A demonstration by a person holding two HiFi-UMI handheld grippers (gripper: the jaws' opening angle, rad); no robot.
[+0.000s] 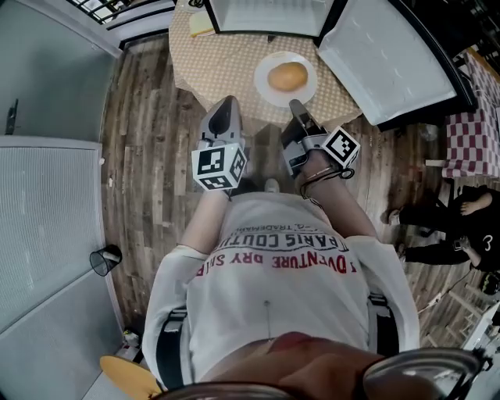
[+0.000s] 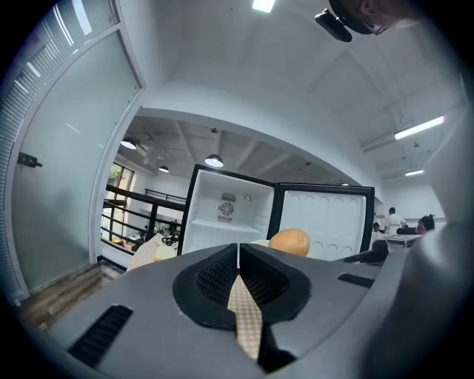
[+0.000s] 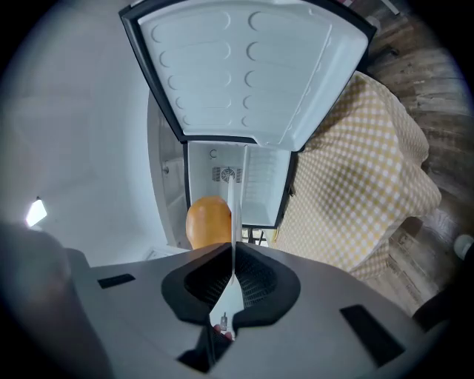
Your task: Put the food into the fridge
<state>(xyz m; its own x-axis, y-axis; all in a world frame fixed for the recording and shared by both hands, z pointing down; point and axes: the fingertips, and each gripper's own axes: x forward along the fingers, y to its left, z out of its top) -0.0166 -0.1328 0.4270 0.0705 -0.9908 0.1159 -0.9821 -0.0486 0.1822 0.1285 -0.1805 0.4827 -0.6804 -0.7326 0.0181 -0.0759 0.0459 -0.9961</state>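
Observation:
A golden bun (image 1: 287, 76) lies on a white plate (image 1: 266, 90) over the round table with a yellow checked cloth (image 1: 219, 70). My right gripper (image 1: 298, 106) is shut on the plate's near rim. In the right gripper view the rim (image 3: 232, 215) runs as a thin white line between the jaws, with the bun (image 3: 209, 220) to its left. My left gripper (image 1: 226, 105) is shut with nothing in it, just left of the plate. The small white fridge (image 1: 266, 16) stands open at the table's far side, its door (image 1: 391, 55) swung right. In the left gripper view the bun (image 2: 289, 241) shows before the fridge (image 2: 226, 211).
A pale yellow item (image 1: 199, 23) lies on the table left of the fridge. A seated person's legs (image 1: 437, 219) and a red checked cloth (image 1: 469, 141) are at the right. A black wire bin (image 1: 101, 262) stands on the wooden floor by the grey wall on the left.

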